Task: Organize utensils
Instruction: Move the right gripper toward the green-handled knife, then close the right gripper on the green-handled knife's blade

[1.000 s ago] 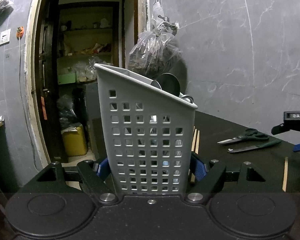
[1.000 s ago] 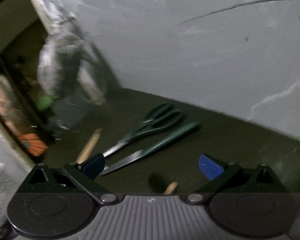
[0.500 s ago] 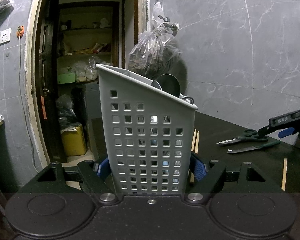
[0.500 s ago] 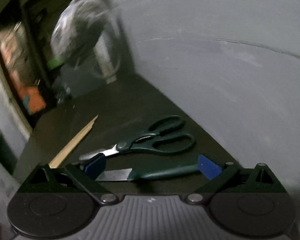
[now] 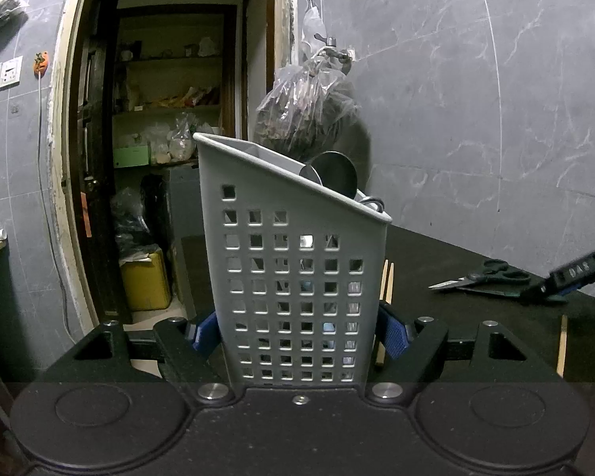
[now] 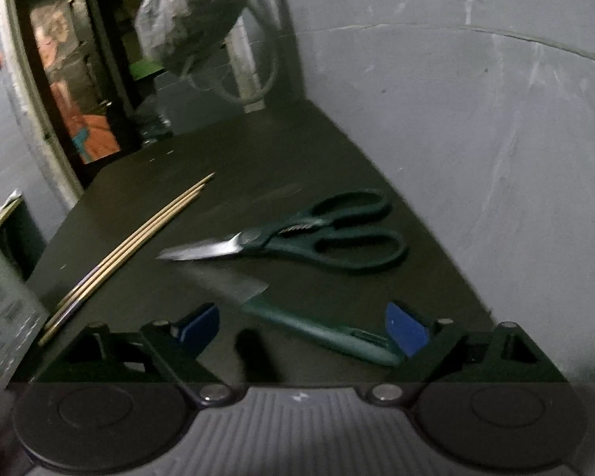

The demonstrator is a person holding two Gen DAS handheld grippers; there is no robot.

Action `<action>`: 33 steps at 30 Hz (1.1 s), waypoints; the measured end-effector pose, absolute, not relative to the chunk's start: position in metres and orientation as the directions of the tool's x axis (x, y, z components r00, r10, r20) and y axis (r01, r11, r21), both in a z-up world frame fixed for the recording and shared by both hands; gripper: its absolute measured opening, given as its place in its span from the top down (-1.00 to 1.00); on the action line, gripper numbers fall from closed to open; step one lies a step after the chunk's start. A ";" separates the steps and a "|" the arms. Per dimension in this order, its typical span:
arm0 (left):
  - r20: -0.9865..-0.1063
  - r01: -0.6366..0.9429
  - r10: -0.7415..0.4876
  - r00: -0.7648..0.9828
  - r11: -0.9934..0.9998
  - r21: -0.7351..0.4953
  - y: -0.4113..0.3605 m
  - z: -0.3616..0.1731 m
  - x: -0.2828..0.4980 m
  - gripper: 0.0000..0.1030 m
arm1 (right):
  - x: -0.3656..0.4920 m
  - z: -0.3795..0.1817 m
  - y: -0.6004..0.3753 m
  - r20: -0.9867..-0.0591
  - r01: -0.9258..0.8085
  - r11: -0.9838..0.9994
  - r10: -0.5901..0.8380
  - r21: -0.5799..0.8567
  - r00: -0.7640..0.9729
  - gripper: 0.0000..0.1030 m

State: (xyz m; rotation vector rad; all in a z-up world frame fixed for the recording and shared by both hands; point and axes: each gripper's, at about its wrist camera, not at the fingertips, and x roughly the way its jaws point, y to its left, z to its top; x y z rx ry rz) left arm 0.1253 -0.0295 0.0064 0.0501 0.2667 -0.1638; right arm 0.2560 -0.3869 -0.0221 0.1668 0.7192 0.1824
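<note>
Progress looks partial to us: our left gripper point(image 5: 299, 333) clamps the grey perforated plastic utensil holder point(image 5: 293, 261), metal pieces already inside. Green-handled scissors point(image 6: 297, 234), a green-handled knife point(image 6: 317, 327) and wooden chopsticks point(image 6: 139, 238) lie on the dark counter point(image 6: 297, 150). Our right gripper point(image 6: 303, 327) is closing around the knife handle, not yet pressing. No legible writing.
</note>
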 end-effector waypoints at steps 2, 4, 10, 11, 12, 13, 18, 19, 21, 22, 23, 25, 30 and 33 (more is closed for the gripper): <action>-0.267 0.167 -0.153 0.952 0.986 0.028 -0.029 0.007 0.125 -0.56 | 0.247 -0.021 -0.378 -0.647 -0.141 0.972 0.232 0.191 0.726 -0.81; -0.267 0.167 -0.154 0.951 0.986 0.026 -0.029 0.007 0.125 -0.56 | 0.239 -0.021 -0.369 -0.651 -0.170 0.969 0.247 0.179 0.718 -0.80; -0.266 0.165 -0.151 0.952 0.986 0.029 -0.031 0.007 0.125 -0.56 | 0.219 -0.014 -0.347 -0.646 -0.247 0.942 0.336 0.227 0.686 -0.79; -0.266 0.165 -0.152 0.952 0.986 0.029 -0.030 0.007 0.125 -0.56 | 0.217 -0.013 -0.342 -0.644 -0.261 0.936 0.351 0.235 0.680 -0.79; -0.266 0.165 -0.152 0.952 0.986 0.028 -0.030 0.007 0.125 -0.56 | 0.215 -0.012 -0.337 -0.641 -0.276 0.930 0.367 0.243 0.674 -0.79; -0.266 0.165 -0.151 0.952 0.986 0.029 -0.031 0.007 0.125 -0.56 | 0.214 -0.011 -0.332 -0.639 -0.291 0.923 0.383 0.250 0.667 -0.79; -0.266 0.166 -0.152 0.952 0.986 0.029 -0.031 0.007 0.125 -0.56 | 0.217 -0.013 -0.306 -0.636 -0.354 0.895 0.442 0.270 0.633 -0.79; -0.266 0.166 -0.152 0.952 0.986 0.029 -0.031 0.007 0.125 -0.56 | 0.218 -0.013 -0.301 -0.634 -0.366 0.891 0.450 0.270 0.629 -0.79; -0.266 0.166 -0.152 0.952 0.986 0.029 -0.030 0.007 0.125 -0.56 | 0.217 -0.013 -0.294 -0.628 -0.380 0.885 0.460 0.268 0.628 -0.79; -0.266 0.167 -0.153 0.952 0.986 0.028 -0.030 0.007 0.125 -0.56 | 0.218 -0.013 -0.293 -0.625 -0.381 0.886 0.459 0.265 0.632 -0.79; -0.266 0.167 -0.154 0.951 0.986 0.027 -0.030 0.007 0.125 -0.56 | 0.217 -0.012 -0.292 -0.623 -0.376 0.888 0.454 0.263 0.637 -0.79; -0.265 0.167 -0.153 0.952 0.986 0.028 -0.031 0.007 0.125 -0.56 | 0.215 -0.010 -0.297 -0.614 -0.363 0.892 0.450 0.271 0.649 -0.79; -0.265 0.166 -0.153 0.952 0.986 0.026 -0.028 0.008 0.123 -0.56 | 0.188 0.001 -0.307 -0.600 -0.365 0.876 0.483 0.316 0.638 -0.66; -0.263 0.162 -0.149 0.953 0.986 0.027 -0.029 0.008 0.123 -0.56 | 0.161 0.005 -0.297 -0.620 -0.429 0.846 0.527 0.318 0.580 -0.21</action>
